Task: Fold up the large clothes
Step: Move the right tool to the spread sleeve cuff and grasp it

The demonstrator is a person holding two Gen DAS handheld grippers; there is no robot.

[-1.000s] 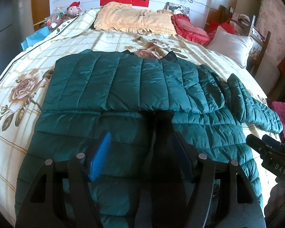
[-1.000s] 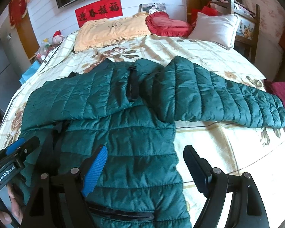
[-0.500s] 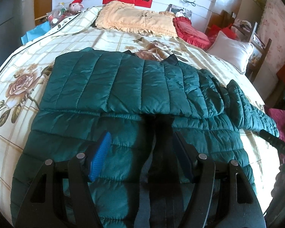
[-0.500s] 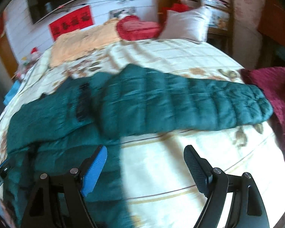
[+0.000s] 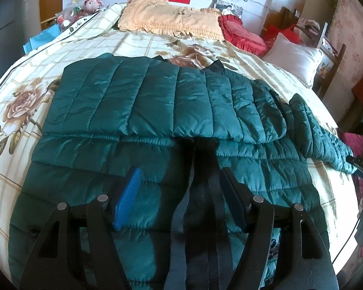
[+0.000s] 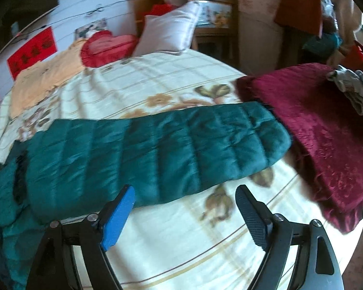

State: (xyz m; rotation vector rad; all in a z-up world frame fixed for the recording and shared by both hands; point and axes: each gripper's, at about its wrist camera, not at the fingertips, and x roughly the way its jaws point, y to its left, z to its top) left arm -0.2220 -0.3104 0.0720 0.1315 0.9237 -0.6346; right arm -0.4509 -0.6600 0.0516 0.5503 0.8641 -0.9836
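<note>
A dark green quilted jacket lies flat on the bed, one sleeve folded across its chest and a dark zip strip down the front. My left gripper is open and empty, low over the jacket's lower front. The other sleeve stretches out to the right over the sheet, its cuff near a maroon blanket. My right gripper is open and empty, just in front of that sleeve's near edge. The right gripper's tip also shows at the right edge of the left wrist view.
The bed has a cream floral sheet. A maroon blanket lies at the bed's right edge. A peach pillow, a red cushion and a white pillow lie at the headboard. A wooden chair stands beyond.
My right gripper has swung right, from over the jacket's body to in front of the outstretched sleeve. My left gripper has stayed over the jacket's lower front, shifting only slightly. Both stay open.
</note>
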